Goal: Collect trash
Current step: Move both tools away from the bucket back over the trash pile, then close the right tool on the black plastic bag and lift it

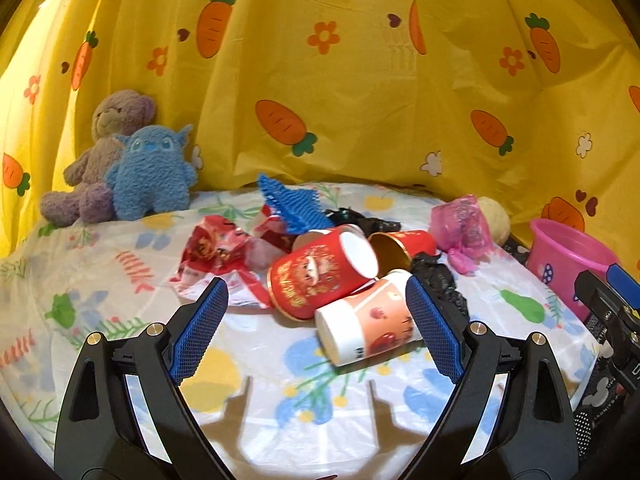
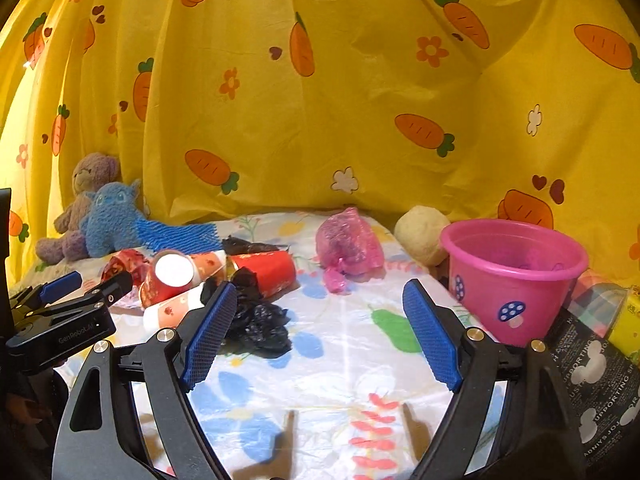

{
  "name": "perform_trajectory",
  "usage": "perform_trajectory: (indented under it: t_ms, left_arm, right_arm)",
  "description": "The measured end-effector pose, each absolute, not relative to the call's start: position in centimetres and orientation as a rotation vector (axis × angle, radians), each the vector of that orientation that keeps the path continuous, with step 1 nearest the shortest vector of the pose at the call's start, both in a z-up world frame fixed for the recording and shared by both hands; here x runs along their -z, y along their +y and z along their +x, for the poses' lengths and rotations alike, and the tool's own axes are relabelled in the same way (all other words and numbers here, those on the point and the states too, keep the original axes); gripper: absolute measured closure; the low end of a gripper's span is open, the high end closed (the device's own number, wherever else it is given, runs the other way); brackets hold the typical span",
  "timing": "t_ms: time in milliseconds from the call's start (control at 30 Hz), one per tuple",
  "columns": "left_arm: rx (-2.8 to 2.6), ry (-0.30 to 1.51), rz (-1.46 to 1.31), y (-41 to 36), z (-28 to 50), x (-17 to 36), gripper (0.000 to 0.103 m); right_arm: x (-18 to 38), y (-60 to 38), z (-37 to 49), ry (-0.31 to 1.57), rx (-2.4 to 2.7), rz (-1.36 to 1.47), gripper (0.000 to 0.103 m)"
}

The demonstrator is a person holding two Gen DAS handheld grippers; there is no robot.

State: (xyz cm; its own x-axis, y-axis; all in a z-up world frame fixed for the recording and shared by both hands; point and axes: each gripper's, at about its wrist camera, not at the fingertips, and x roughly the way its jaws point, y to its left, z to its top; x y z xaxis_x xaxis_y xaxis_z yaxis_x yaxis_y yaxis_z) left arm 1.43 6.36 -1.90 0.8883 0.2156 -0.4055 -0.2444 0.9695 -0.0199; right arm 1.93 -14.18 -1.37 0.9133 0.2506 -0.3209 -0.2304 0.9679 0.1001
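Observation:
A heap of trash lies on the flowered plastic sheet (image 1: 256, 364). In it are a red paper cup (image 1: 304, 280) on its side, a peach-and-white cup (image 1: 368, 332), a second red cup (image 1: 412, 242), a red wrapper (image 1: 216, 252), blue mesh (image 1: 292, 204) and a crumpled black bag (image 1: 440, 280). My left gripper (image 1: 316, 286) is open just short of the two nearest cups, touching nothing. My right gripper (image 2: 320, 290) is open over bare sheet, with the black bag (image 2: 256, 320) by its left finger and a pink plastic bag (image 2: 348, 244) ahead. A pink bucket (image 2: 512, 280) stands to its right.
Two plush toys, one purple (image 1: 112, 120) and one blue (image 1: 152, 172), sit at the back left against the yellow carrot-print curtain (image 1: 360, 80). A cream ball (image 2: 420, 232) rests behind the bucket. A black printed bag (image 2: 592, 368) lies at the right edge.

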Motion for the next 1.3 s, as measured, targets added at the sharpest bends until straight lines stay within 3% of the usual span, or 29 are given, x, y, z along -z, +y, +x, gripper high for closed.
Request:
perform_trajectory:
  t_ms: [333,500,700,967,1167,1300]
  left_arm:
    - [-0.298,0.417,-0.130,9.9,-0.1,2.7,0.014]
    - [-0.309,0.418,-0.142,10.6,-0.2,2.9,0.014]
    - [-0.304,0.428,-0.148,11.1,0.0,3.2,0.014]
    - [-0.277,0.442,-0.143,10.5,0.4,3.6,0.014]
    - [-0.256,0.453,-0.141,9.8,0.7,3.9,0.014]
    - [-0.233,0.465,-0.144,9.2,1.0,4.2,0.014]
  right_arm:
    - [2.4,-8.6,2.9,0.399,-0.336,-0.001,0.021]
    - [2.8,-6.6,4.6,0.444,-0.365,-0.017,0.030]
    - [3.5,-5.3,6.9,0.515,-0.406,0.001,0.047]
    - [4.0,-4.9,8.4,0.568,-0.442,0.034,0.082]
    - [4.1,-5.2,8.8,0.576,-0.459,0.048,0.099]
    - [4.0,-5.6,8.5,0.550,-0.448,0.038,0.101]
